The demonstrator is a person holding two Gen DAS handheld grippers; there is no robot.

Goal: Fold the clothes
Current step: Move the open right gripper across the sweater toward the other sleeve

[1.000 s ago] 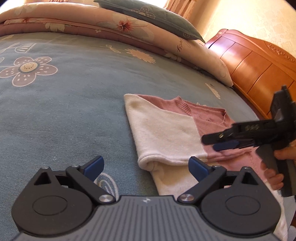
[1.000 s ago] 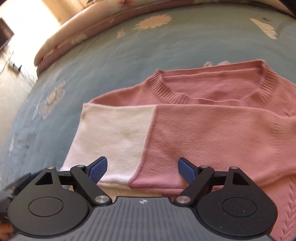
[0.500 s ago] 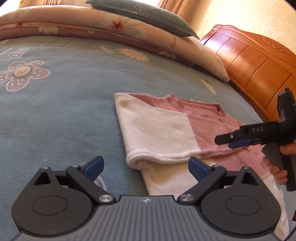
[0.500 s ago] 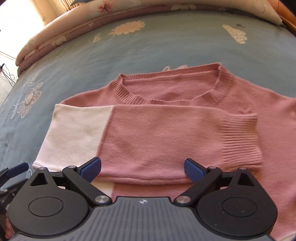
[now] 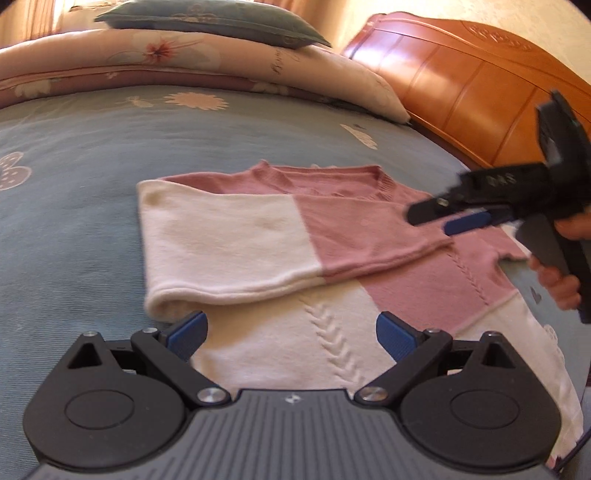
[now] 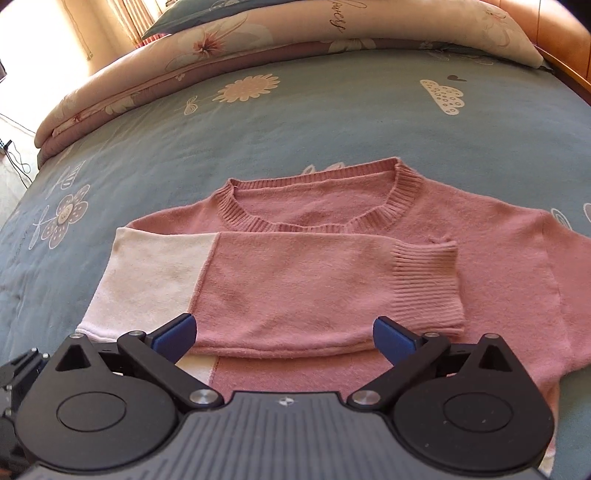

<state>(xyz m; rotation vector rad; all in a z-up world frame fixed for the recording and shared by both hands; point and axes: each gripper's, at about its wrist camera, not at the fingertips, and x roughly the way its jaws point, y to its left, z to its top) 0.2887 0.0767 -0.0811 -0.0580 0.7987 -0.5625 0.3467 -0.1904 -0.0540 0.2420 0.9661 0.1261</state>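
Bedroom setting: blue bedspread (image 6: 332, 122) with printed flowers and clouds covers the bed. Rolled floral quilt (image 5: 184, 62) lies along the far edge, with a dark blue-grey pillow (image 5: 210, 22) on top of it. Orange wooden headboard (image 5: 472, 88) stands at the right in the left wrist view.

Pink-and-cream knit sweater (image 6: 332, 280) lies flat on the bedspread, neckline toward the quilt. One sleeve (image 6: 258, 284) is folded across the chest: cream at the shoulder end, pink toward the ribbed cuff (image 6: 424, 288), which rests on the pink body just below the collar. Lower body of the sweater is cream with a cable-knit line, seen in the left wrist view. The other sleeve extends out toward the right edge of the right wrist view, unfolded.

Left gripper (image 5: 291, 332): jaws wide apart, empty, blue pads over the cream hem area, near the folded sleeve's lower edge. Contact with fabric cannot be confirmed.

Right gripper (image 6: 284, 338): jaws wide apart, empty, above the lower edge of the folded sleeve. In the left wrist view it appears from the side, motion-blurred, over the pink right part of the sweater, held by the right hand (image 5: 561, 280).
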